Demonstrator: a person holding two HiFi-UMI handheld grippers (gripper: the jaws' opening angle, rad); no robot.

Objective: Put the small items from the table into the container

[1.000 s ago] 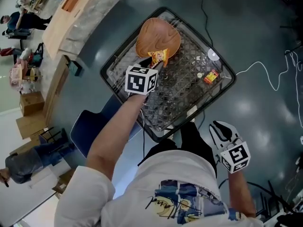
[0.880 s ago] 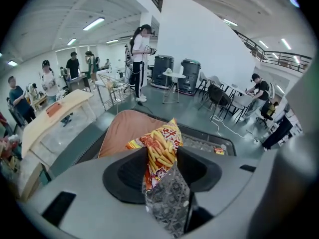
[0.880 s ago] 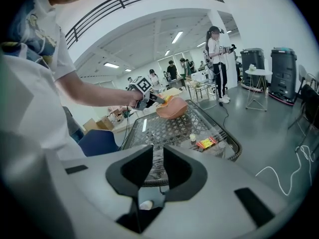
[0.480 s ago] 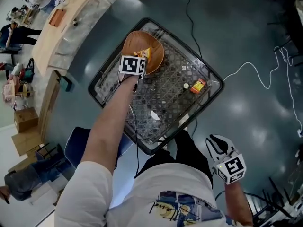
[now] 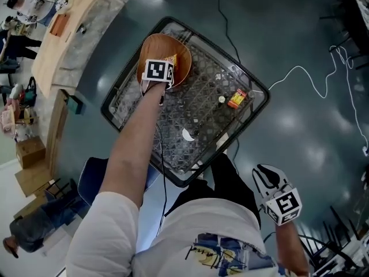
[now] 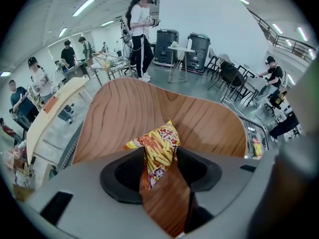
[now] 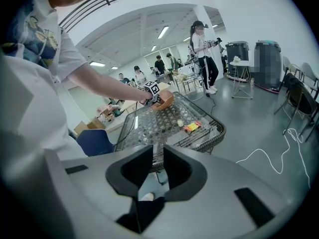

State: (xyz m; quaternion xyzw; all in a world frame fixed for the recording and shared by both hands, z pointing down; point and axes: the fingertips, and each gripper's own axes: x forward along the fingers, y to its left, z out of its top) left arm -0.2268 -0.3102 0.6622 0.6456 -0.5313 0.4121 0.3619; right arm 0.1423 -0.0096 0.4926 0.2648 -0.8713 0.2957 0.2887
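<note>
Snack packet (image 6: 159,143) held by left gripper (image 6: 160,158) inside wooden bowl (image 6: 124,113); orange packet (image 5: 236,98) well apart

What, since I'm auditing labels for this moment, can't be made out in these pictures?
- Snack packet: in the left gripper view the left gripper's jaws cover its lower end, so whether it touches the wooden bowl is unclear. In the head view the marker cube hides most of it.
- Small round item: too small in the head view to identify.
- Orange packet: print too small in every view.
</note>
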